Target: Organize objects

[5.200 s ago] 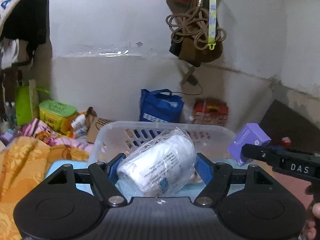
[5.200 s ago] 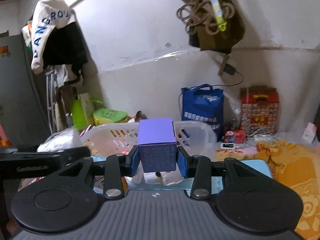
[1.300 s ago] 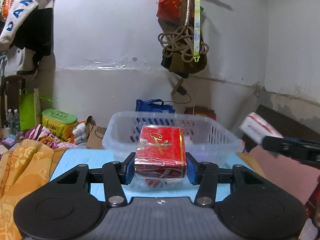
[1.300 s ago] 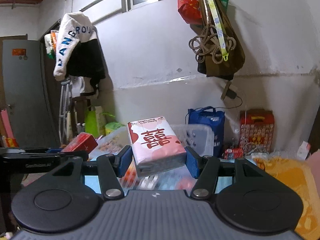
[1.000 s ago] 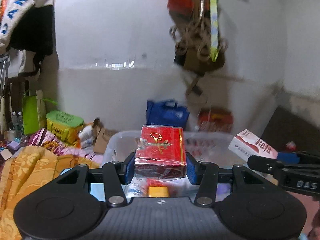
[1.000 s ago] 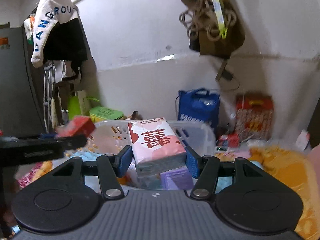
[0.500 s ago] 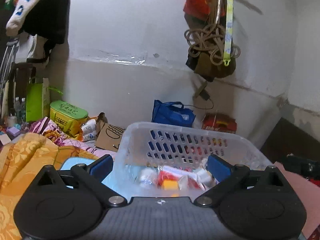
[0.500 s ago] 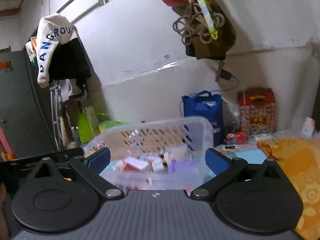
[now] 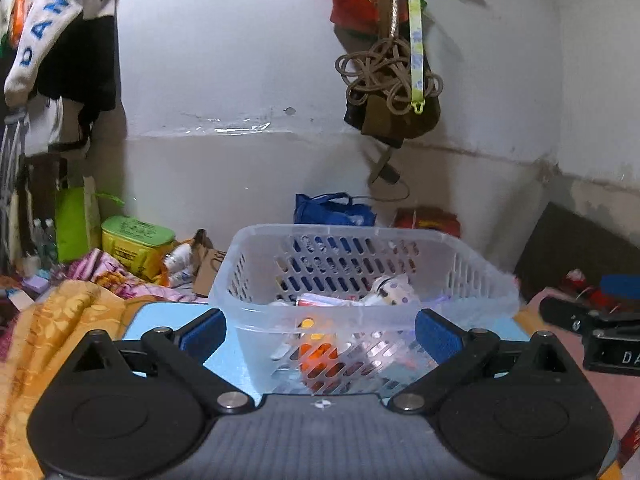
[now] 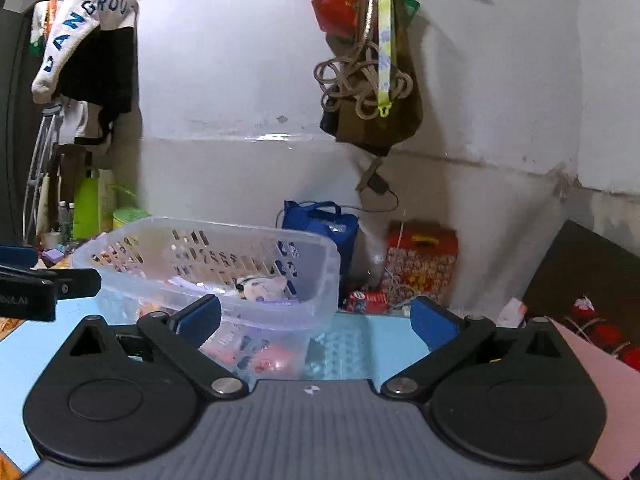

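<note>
A clear plastic basket (image 9: 360,236) with slotted walls stands on a light blue surface (image 9: 168,316) and holds several small packs and boxes. My left gripper (image 9: 320,332) is open just in front of the basket's near wall, nothing between its blue pads. In the right wrist view the same basket (image 10: 224,228) sits left of centre. My right gripper (image 10: 316,320) is open and empty, pointing past the basket's right end. The other gripper shows at the right edge of the left view (image 9: 588,320) and the left edge of the right view (image 10: 36,284).
An orange patterned blanket (image 9: 48,328) lies at the left. Behind the basket stand a blue bag (image 9: 332,210), a red gift box (image 10: 420,264) and a green-lidded tub (image 9: 136,240). A brown bag with rope (image 9: 392,92) hangs on the white wall. Pink cloth (image 10: 592,376) lies at the right.
One second ago the left gripper held a red box and the right a pink-and-white tissue pack; both jaws have opened and those items are gone from them. Both grippers have drawn back from the basket.
</note>
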Available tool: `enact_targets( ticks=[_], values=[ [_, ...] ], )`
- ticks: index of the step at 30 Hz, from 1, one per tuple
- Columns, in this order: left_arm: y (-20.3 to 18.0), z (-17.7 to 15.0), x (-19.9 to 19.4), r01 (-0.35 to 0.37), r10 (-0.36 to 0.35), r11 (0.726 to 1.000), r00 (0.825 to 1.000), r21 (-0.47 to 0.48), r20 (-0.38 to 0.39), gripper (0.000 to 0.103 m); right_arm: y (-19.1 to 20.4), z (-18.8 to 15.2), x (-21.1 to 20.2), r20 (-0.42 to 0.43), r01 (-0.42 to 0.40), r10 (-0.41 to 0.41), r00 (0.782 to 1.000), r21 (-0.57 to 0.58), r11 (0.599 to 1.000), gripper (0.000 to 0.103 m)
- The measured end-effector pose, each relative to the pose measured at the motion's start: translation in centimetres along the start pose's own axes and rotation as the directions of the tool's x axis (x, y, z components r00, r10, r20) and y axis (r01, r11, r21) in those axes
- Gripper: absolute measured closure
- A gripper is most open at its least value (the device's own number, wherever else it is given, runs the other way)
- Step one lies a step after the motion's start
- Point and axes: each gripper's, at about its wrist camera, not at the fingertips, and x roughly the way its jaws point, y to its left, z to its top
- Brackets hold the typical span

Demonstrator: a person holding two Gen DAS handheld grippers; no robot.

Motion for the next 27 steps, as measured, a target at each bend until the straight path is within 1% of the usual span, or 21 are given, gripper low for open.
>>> enact_targets(
  ticks=[2,4,6,10,14,18,27],
  values=[
    [-0.6,-0.1,0.1,-0.017,0.017,1.000,1.000,0.024,-0.003,0.001,-0.3,-0.1,0.5,-0.028,-0.037,0.037,0.999,0.026,0.999,0.000],
    [-0.8,-0.2,0.4,-0.014,0.014,1.000,1.000,0.028,-0.018,0.001,-0.9,-0.2,1.0,-0.040,-0.068,0.070,0.997,0.060,0.996,0.000],
    [-1.0,-0.2,0.6,-0.005,0.005,1.000,1.000,0.026,-0.024,0.001,-1.2,-0.4,1.1,-0.052,-0.065,0.069,0.996,0.075,0.995,0.000],
    [-1.4,-0.3,0.7,-0.010,0.011,0.999,1.000,0.034,-0.027,0.001,-1.4,-1.1,0.8,-0.056,-0.058,0.062,0.996,0.075,0.995,0.000],
    [-2.1,-0.8,0.9,0.003,-0.001,0.999,0.999,0.040,-0.050,0.001,-1.1,-1.5,0.9,-0.059,-0.057,0.061,0.996,0.062,0.996,0.000],
    [-2.7,-1.3,1.4,0.002,0.001,0.999,0.997,0.052,-0.071,0.001,-0.8,-1.8,0.8,-0.055,-0.054,0.057,0.997,0.053,0.997,0.000],
    [-2.0,-1.4,1.5,0.005,-0.004,1.000,0.997,0.017,-0.083,0.001,-1.3,-1.5,0.5,-0.039,-0.070,0.075,0.996,0.103,0.992,0.000]
  ],
)
